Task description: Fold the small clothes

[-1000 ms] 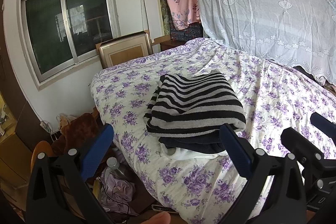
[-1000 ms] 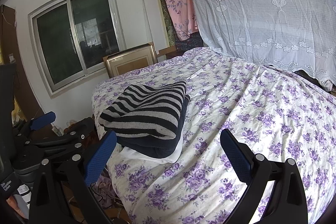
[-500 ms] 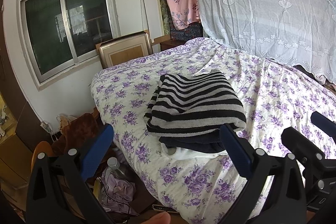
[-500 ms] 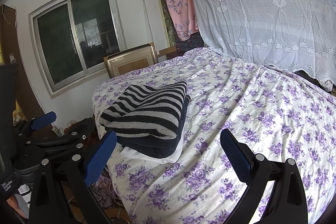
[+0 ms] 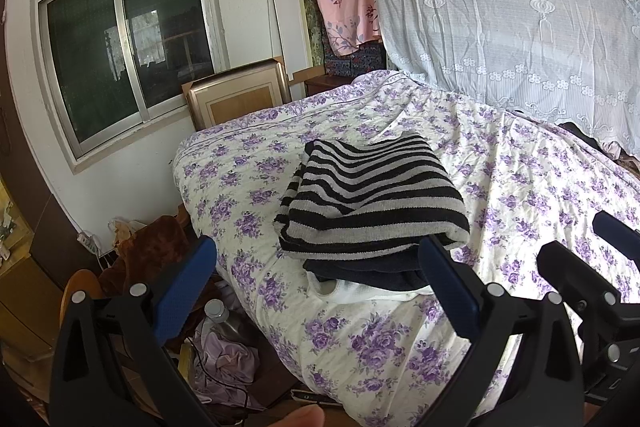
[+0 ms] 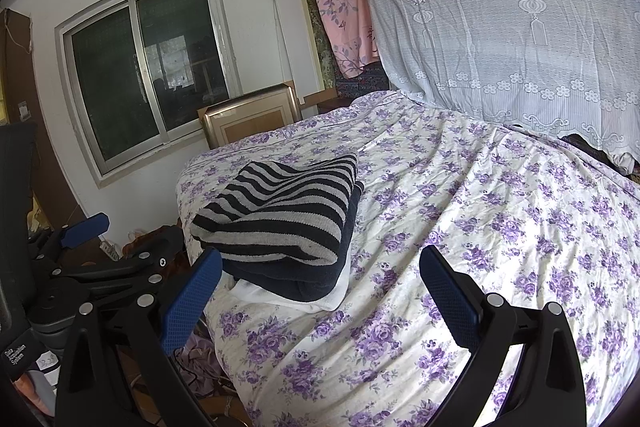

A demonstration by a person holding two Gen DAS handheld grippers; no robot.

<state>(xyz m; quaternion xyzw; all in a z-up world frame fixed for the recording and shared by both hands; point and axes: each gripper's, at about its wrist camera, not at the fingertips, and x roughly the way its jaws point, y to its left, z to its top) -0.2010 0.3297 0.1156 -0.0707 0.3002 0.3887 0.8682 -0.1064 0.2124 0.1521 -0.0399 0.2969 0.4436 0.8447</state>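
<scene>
Black-and-grey striped knit tops the stack: the striped sweater [image 5: 372,203] lies folded on a dark navy garment [image 5: 368,271], with a white garment [image 5: 360,293] at the bottom, all squared up near the corner of the floral bedspread [image 5: 520,187], I judge so the pile stays tidy and within reach. My left tongs [image 5: 316,291] hover short of the stack, spread wide and holding nothing; my right tongs [image 6: 320,291] hang beside it over the bedspread, equally spread and empty. Beyond the stack stands a window [image 5: 128,51]. A white label low on my left tool is too small to read.
</scene>
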